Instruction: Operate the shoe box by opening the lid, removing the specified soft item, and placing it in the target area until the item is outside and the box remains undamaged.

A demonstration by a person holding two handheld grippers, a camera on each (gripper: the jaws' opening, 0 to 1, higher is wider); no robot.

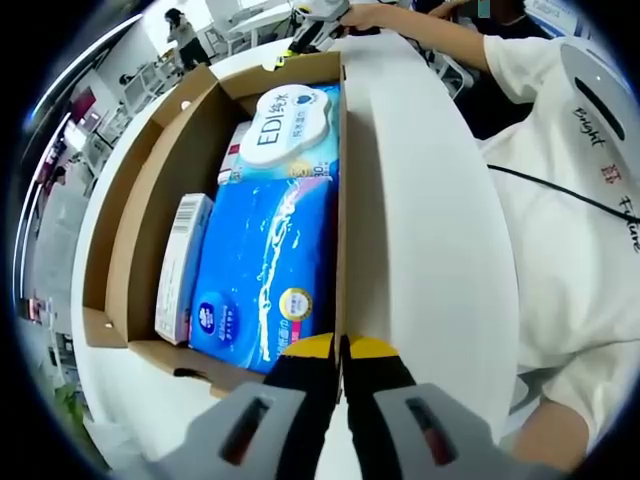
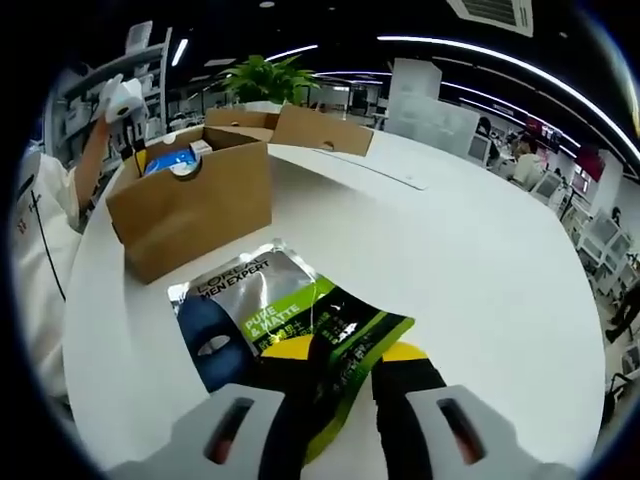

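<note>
In my left gripper view, my left gripper (image 1: 340, 350) has its jaws pressed together on the near edge of the open shoe box (image 1: 140, 210), at centre frame. Inside lie a blue tissue pack (image 1: 265, 270) and an EDI pack (image 1: 290, 130). In my right gripper view, my right gripper (image 2: 345, 362) pinches the L'Oreal sachet (image 2: 285, 310), lower centre, lying on the white worktop (image 2: 470, 260), just beside the box.
</note>
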